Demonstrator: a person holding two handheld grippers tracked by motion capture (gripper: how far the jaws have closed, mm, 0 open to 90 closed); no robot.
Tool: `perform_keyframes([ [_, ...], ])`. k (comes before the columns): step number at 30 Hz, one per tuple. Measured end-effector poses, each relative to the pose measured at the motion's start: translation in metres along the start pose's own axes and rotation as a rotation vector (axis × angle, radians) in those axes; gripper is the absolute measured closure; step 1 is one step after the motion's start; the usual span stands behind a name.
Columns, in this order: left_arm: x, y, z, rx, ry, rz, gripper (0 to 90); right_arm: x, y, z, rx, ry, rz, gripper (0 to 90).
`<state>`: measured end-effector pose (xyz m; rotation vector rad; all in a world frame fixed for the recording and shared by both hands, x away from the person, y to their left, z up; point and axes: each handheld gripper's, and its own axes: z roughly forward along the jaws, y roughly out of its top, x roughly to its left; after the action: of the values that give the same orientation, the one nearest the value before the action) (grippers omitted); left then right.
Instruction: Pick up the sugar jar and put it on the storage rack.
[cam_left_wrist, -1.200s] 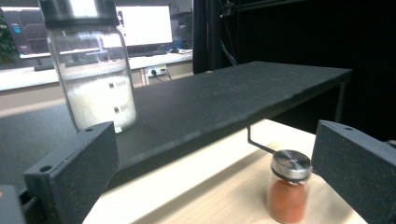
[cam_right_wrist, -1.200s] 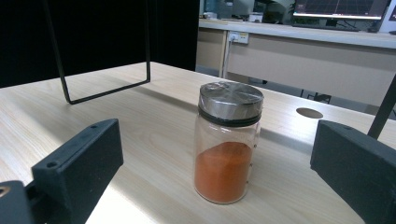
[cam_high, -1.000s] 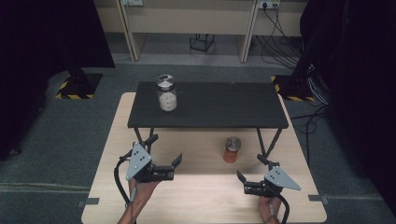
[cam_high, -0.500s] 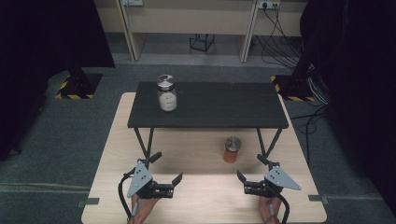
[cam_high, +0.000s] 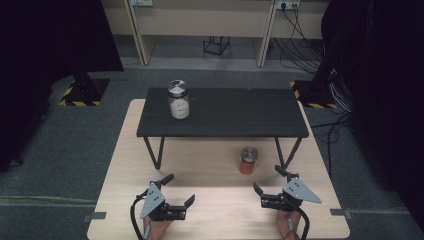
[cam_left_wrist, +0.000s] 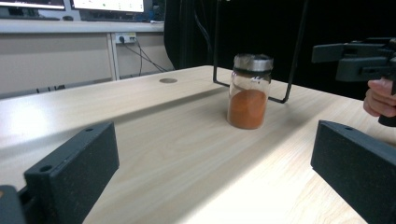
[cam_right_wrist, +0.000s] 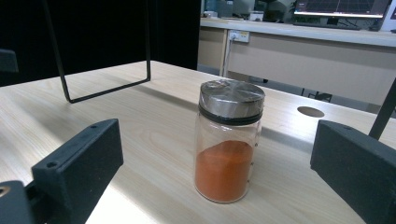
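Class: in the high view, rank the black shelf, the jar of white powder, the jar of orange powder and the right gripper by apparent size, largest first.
1. black shelf
2. right gripper
3. jar of white powder
4. jar of orange powder

The white jar stands on the raised shelf, nearer the camera, so the order of the two jars is unsure.

A glass jar of orange powder (cam_high: 248, 160), silver-lidded, stands upright on the wooden table (cam_high: 215, 165).

A lab: monitors (cam_right_wrist: 345, 6) on a long bench (cam_right_wrist: 299, 32), wall sockets (cam_high: 283, 4), loose cables (cam_high: 300, 35), hazard-striped stand bases (cam_high: 82, 92).
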<state>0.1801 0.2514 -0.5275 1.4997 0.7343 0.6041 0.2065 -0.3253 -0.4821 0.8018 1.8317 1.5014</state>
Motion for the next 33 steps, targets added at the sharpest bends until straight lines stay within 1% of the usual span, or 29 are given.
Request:
perform_keyframes([
  [2, 0.0, -0.003, 0.0, 0.004, 0.006, -0.006, 0.4, 0.0, 0.0, 0.0, 0.0, -0.001, 0.001, 2.5],
  [4, -0.001, -0.004, -0.001, 0.007, 0.011, 0.002, 0.4, 0.0, 0.0, 0.0, 0.0, -0.001, 0.001, 2.5],
  [7, -0.001, -0.007, -0.002, 0.006, 0.019, -0.001, 0.6, 0.0, 0.0, 0.0, 0.0, -0.002, 0.001, 2.5],
  [10, -0.001, -0.01, -0.002, 0.012, 0.024, -0.025, 0.7, 0.0, 0.0, 0.0, 0.001, -0.002, 0.0, 2.5],
  [12, -0.003, -0.01, -0.002, 0.008, 0.031, -0.023, 0.8, 0.0, 0.0, 0.001, 0.004, -0.001, -0.001, 2.5],
  [14, -0.003, -0.011, -0.003, 0.008, 0.03, -0.031, 0.8, 0.0, 0.0, 0.001, 0.006, 0.0, -0.002, 2.5],
  [19, -0.005, -0.01, -0.002, 0.019, 0.028, -0.012, 0.8, 0.0, 0.0, 0.0, 0.001, 0.001, -0.002, 2.5],
  [24, -0.01, -0.009, -0.001, 0.025, 0.029, 0.033, 0.8, 0.0, 0.0, 0.001, 0.005, 0.004, 0.0, 2.5],
  [26, -0.011, -0.009, -0.001, 0.028, 0.028, 0.044, 0.8, 0.001, 0.0, 0.002, 0.006, 0.005, -0.003, 2.5],
  [33, -0.01, -0.008, -0.001, 0.029, 0.026, 0.04, 0.9, 0.0, 0.0, 0.002, 0.006, 0.007, 0.001, 2.5],
])
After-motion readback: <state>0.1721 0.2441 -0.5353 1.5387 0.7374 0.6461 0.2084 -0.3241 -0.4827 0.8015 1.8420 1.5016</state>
